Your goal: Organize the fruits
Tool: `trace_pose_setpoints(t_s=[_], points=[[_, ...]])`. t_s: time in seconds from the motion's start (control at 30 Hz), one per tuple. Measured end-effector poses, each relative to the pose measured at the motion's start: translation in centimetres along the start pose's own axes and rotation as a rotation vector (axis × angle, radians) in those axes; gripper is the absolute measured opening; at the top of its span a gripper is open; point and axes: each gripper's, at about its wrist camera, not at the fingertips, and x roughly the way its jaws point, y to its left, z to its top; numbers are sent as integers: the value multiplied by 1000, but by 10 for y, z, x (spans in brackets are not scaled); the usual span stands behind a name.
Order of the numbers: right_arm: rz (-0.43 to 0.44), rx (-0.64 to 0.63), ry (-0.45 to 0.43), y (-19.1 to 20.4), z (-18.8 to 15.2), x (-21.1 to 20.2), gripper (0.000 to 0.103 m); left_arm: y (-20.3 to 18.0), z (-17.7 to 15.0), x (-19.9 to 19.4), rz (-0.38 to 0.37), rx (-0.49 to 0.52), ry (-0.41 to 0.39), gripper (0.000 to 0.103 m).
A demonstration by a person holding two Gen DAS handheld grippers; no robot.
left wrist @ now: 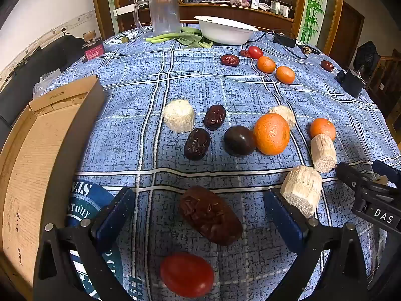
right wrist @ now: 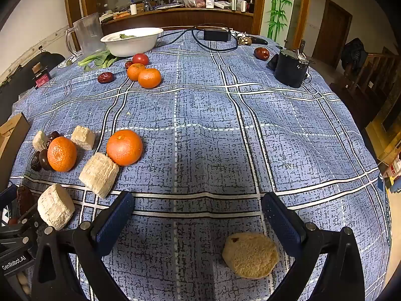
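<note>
Largest first: the round table under its blue plaid cloth carries everything, and the open cardboard box sits hard to the left of the left gripper, its near wall just beside that gripper's left finger. That placing reads as the likely drop point for sorted fruit, since it is the one container within easy reach. Far ahead of both grippers stand a white bowl and a clear pitcher, with leafy greens beside them.

Ahead of the left gripper lies a mixed cluster: a big orange touching a dark plum-like fruit, two dark dates and several pale sugarcane chunks, one just off the right finger's outer side. Further out, two small oranges sit with a red tomato and more dates.

The left gripper's jaws stand wide apart with nothing clasped; a wrinkled brown date lies on the cloth between the fingers, and a red tomato closer in, beneath the gripper body. It looks lined up to take the date.

The right gripper is likewise spread and empty, with a pale round piece below it, near its right finger; it may be cut sugarcane, though its shaded surface leaves that unsure.
</note>
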Motion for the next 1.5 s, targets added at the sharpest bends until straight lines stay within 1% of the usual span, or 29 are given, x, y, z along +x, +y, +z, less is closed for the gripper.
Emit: trace_pose_setpoints(t_s=[0.2,0.47,0.63,0.7,0.77,0.8,0.83,0.9,0.97,1.03,1.1,1.2,1.27,1.37,1.43,1.5], points=[[0,0,1,0,0,0,102,0,0,0,0,5,4,103],[1,3,5,0,1,1,102,1,6,6,-20,33,53,103],[-14,30,71,2,7,3,102,2,3,1,-51,66,61,103],[-13,26,64,2,8,6,102,3,-1,-3,-63,77,63,103],[-13,28,59,1,6,3,102,7,-5,-11,-101,56,54,102],[-16,29,58,2,6,3,102,10,-7,-17,-122,42,41,102],[-17,31,59,1,5,1,102,12,-8,-24,-127,37,20,102],[-18,50,71,0,1,-2,102,17,-12,-44,-104,35,-51,102],[19,95,58,-4,-5,-14,102,22,-17,-68,-85,31,-127,102],[45,126,7,-3,-14,-34,102,27,-21,-89,-77,23,-188,102],[48,143,-27,-1,-21,-49,102,31,-25,-110,-65,20,-251,102],[69,196,-106,4,-41,-81,102,38,-31,-138,-15,21,-355,102],[76,214,-139,7,-48,-93,102,41,-36,-151,14,22,-406,102],[60,219,-184,14,-59,-109,102,44,-40,-161,32,18,-439,102],[22,210,-226,18,-63,-120,102,46,-44,-167,48,15,-453,102],[-5,205,-266,22,-65,-129,102,49,-51,-170,33,18,-455,102]])
